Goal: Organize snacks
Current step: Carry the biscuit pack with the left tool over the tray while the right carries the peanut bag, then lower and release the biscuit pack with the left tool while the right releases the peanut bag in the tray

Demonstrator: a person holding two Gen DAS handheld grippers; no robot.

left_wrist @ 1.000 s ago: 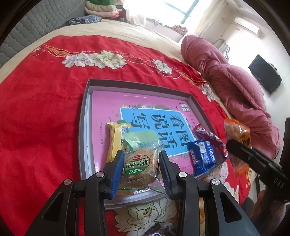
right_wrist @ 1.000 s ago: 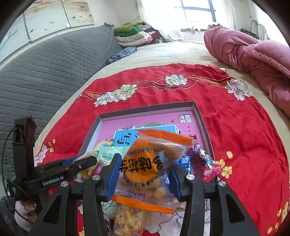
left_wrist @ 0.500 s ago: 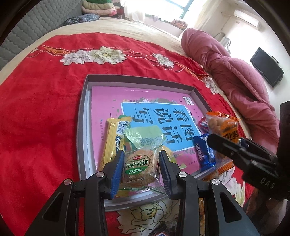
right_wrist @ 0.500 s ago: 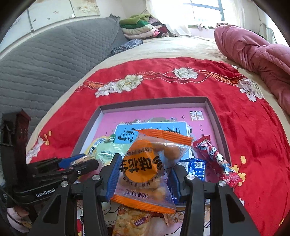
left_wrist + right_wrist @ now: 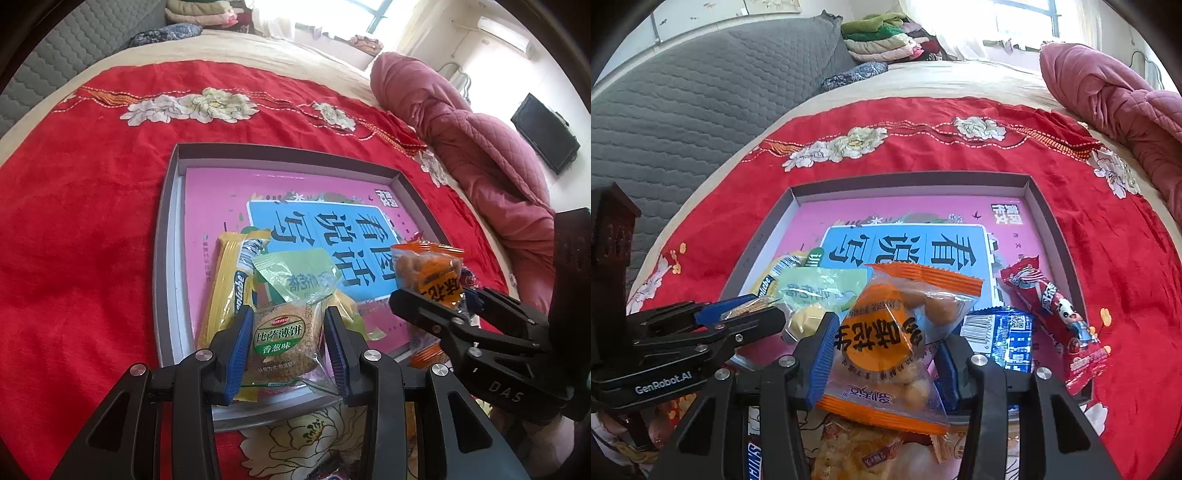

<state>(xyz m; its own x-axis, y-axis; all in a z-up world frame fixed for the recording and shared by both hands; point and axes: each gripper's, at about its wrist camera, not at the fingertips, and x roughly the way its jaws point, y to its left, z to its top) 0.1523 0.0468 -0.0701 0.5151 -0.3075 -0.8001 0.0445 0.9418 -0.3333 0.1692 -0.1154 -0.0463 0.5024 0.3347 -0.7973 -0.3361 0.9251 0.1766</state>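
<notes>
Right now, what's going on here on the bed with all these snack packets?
A person is sorting snacks into a shallow grey tray on a red blanket, with a hand-held gripper in each hand. The left gripper is clamped on a green-labelled cracker packet at the tray's near edge. The right gripper holds an orange snack bag over the tray's near right part. A yellow bar, a blue packet and a red candy packet already lie in the tray.

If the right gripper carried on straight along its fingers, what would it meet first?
Probably the blue wrapped snack lying in the gray tray, just beyond the orange snack bag that the right gripper holds; depth is uncertain.
</notes>
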